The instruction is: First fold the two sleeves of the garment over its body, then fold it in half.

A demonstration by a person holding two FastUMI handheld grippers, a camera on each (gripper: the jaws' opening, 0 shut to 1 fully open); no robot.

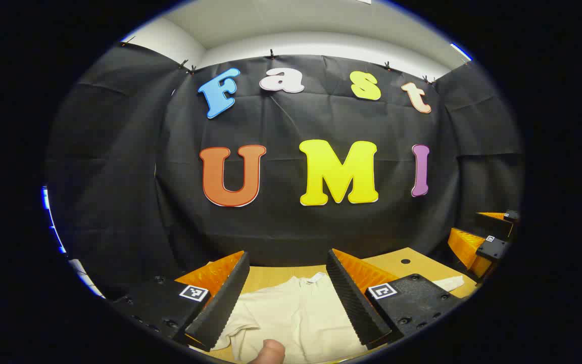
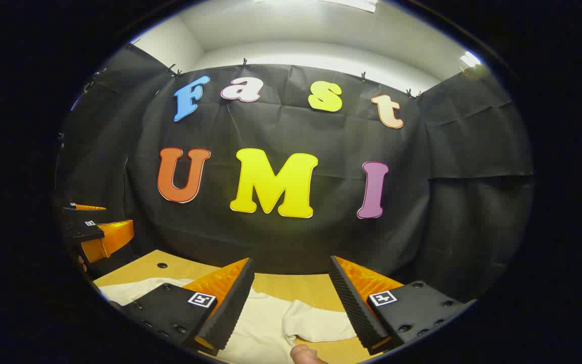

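Both grippers, left (image 1: pixel 287 303) and right (image 2: pixel 291 306), hover with jaws apart above the cream garment (image 1: pixel 296 313) lying on the wooden table (image 1: pixel 412 260). Soft, light, limp (bunches easily); pinch sleeve (image 2: pixel 321 323) at its cuff edge.

In the left gripper view, the left claw (image 1: pixel 287 293) is level and points forward, its two fingers (image 1: pixel 224 303) spread wide with nothing between them. A fingertip (image 1: pixel 269 351) of the holding hand shows at the bottom edge. In the right gripper view, the right claw (image 2: pixel 291 298) is level too, fingers (image 2: pixel 349 303) equally wide apart, and a fingertip (image 2: pixel 305 355) shows below.
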